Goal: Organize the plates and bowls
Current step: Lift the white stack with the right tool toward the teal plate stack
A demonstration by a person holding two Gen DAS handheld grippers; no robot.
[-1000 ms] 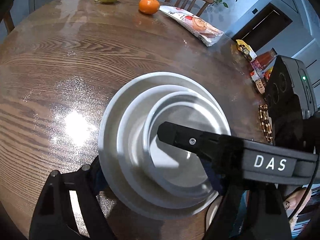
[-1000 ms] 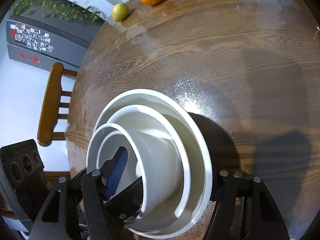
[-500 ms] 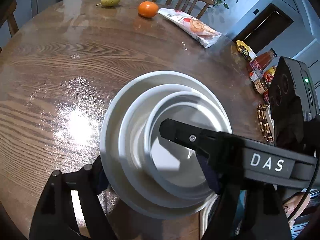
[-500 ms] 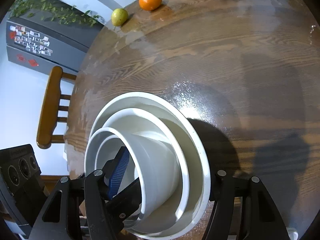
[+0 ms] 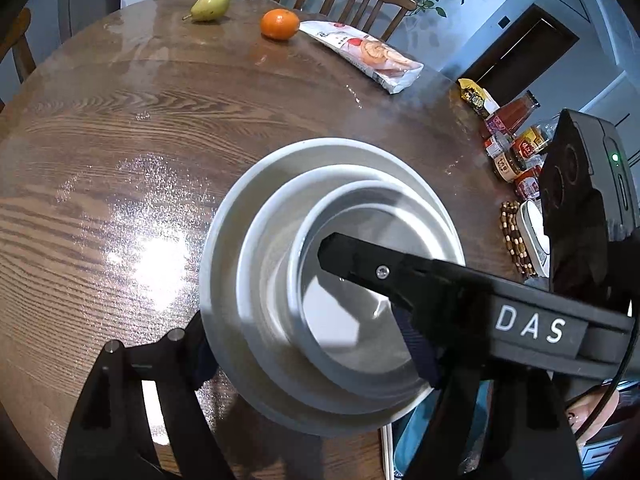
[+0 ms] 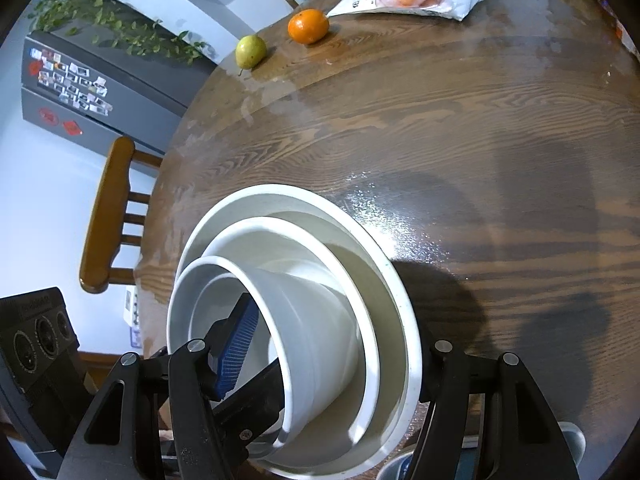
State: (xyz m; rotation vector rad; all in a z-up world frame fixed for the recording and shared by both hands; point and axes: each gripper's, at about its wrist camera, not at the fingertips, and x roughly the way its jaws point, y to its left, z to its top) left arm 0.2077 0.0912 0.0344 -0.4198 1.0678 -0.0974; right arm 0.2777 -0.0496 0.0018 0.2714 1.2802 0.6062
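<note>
Three nested round white dishes [image 5: 256,240] sit pinched between both grippers [image 5: 316,340] [image 6: 336,348] above glossy wood-grain table [image 5: 120,128].

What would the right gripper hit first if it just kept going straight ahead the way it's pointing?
The bowl stack: it sits between the fingers of the right gripper. Past it, likely only the table; depth is unclear.

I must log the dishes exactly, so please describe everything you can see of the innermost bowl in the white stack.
The bowl is plain white, glossy, seemingly ceramic, with steep walls and a rounded rim. It is empty and nests inside a wider bowl, itself on a plate at the table edge. It looks tilted in the right view. A finger of the right claw reaches inside it; contact is unclear.
</note>
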